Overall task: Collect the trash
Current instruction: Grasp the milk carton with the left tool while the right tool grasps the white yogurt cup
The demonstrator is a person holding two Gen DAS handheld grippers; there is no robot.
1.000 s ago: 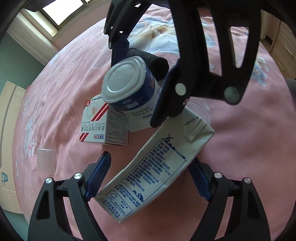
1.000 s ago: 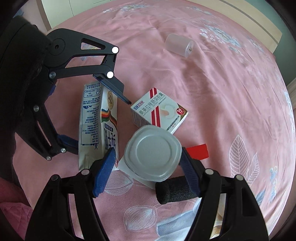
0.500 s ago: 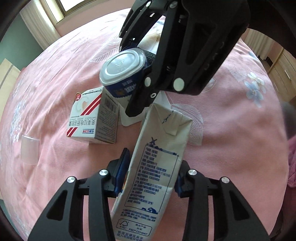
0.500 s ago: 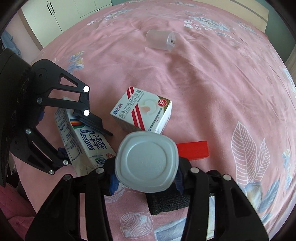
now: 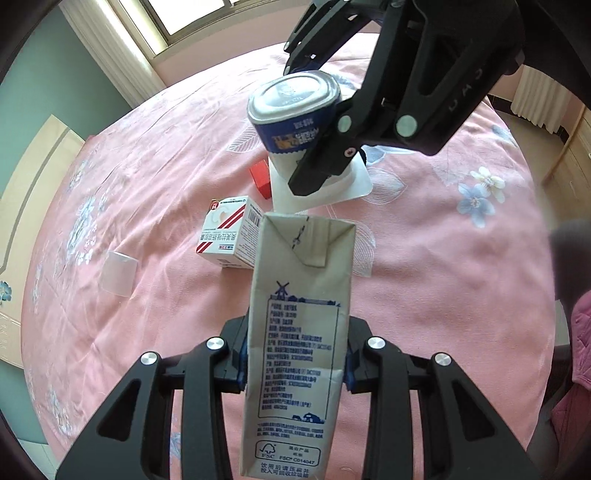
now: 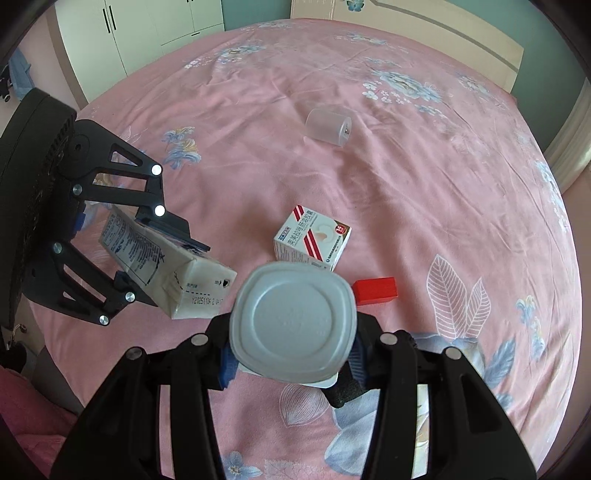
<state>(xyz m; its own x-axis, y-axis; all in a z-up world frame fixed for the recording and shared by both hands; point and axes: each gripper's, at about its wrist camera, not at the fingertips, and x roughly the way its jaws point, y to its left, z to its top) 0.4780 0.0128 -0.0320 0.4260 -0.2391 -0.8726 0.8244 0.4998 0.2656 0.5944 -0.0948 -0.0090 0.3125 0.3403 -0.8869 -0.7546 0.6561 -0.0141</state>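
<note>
A white milk carton [image 5: 299,332] with blue print stands between the pads of my left gripper [image 5: 295,365]. Its jaws are closing on the carton, which hangs above the pink bed [image 5: 147,177]. In the right wrist view the carton [image 6: 166,273] lies tilted in the left gripper [image 6: 159,258]. My right gripper [image 6: 291,358] is shut on a blue-and-white yogurt cup [image 6: 293,323] with a foil lid, held off the bed. The left wrist view shows that cup [image 5: 295,110] up high in the right gripper [image 5: 321,147].
On the bedsheet lie a red-striped medicine box [image 6: 314,240], a small red block [image 6: 375,291], a clear plastic cup [image 6: 328,127] on its side, a black foam roll [image 6: 345,391] and a white card [image 5: 332,192]. A headboard [image 6: 424,33] and wardrobe [image 6: 147,29] stand beyond the bed.
Both grippers went from open around their items to shut on them. The carton and the yogurt cup have risen off the bed, uncovering the red block and the white card.
</note>
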